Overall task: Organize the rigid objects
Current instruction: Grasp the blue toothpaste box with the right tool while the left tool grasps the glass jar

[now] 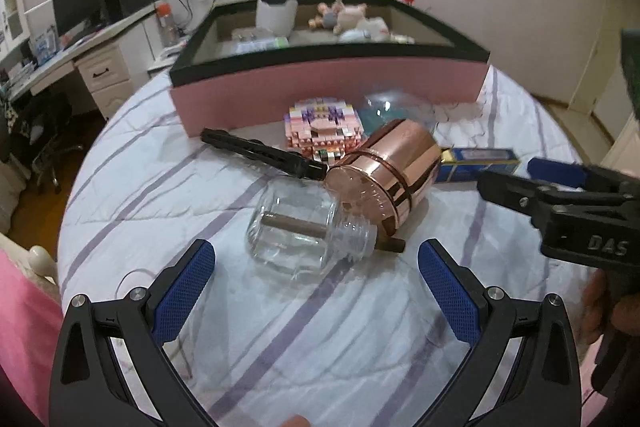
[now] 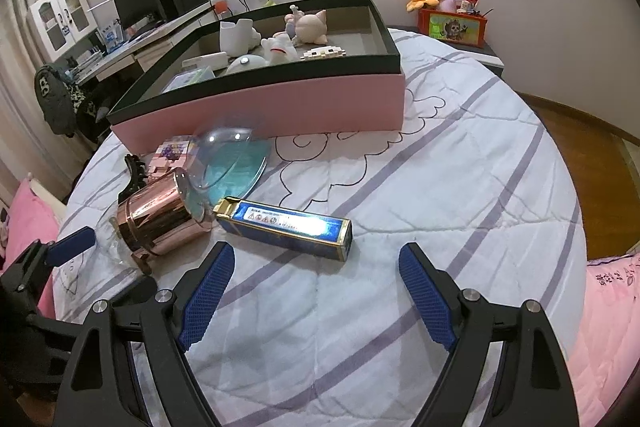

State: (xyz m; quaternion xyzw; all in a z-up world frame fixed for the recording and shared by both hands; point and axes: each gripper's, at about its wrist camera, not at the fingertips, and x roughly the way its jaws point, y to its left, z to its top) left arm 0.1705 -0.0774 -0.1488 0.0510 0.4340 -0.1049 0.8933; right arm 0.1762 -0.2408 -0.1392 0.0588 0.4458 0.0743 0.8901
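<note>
The left gripper [image 1: 314,267] hovers low over the striped bedsheet [image 1: 280,327], its blue-padded fingers [image 1: 184,287] spread wide apart and holding nothing. Just beyond them, at frame centre, a clear glass jar [image 1: 296,239] lies on its side with a brown stick [image 1: 292,225] inside. A rose-gold metal canister [image 1: 384,179] lies tilted against the jar's mouth — the two appear to touch.

Behind the canister sit a black clip [image 1: 260,151], a pink block model [image 1: 320,131] and a clear dome [image 1: 388,107] with a blue base. A long blue box [image 2: 284,227] lies on the sheet in the right wrist view, centre frame, just beside the canister.

The right gripper [image 2: 316,291] hangs above the sheet near that blue box, fingers [image 2: 424,295] wide apart, empty.

Across the upper middle of both views stands a pink storage box [image 2: 280,107] with a black rim; several figurines [image 2: 308,27] and white items already lie inside.
</note>
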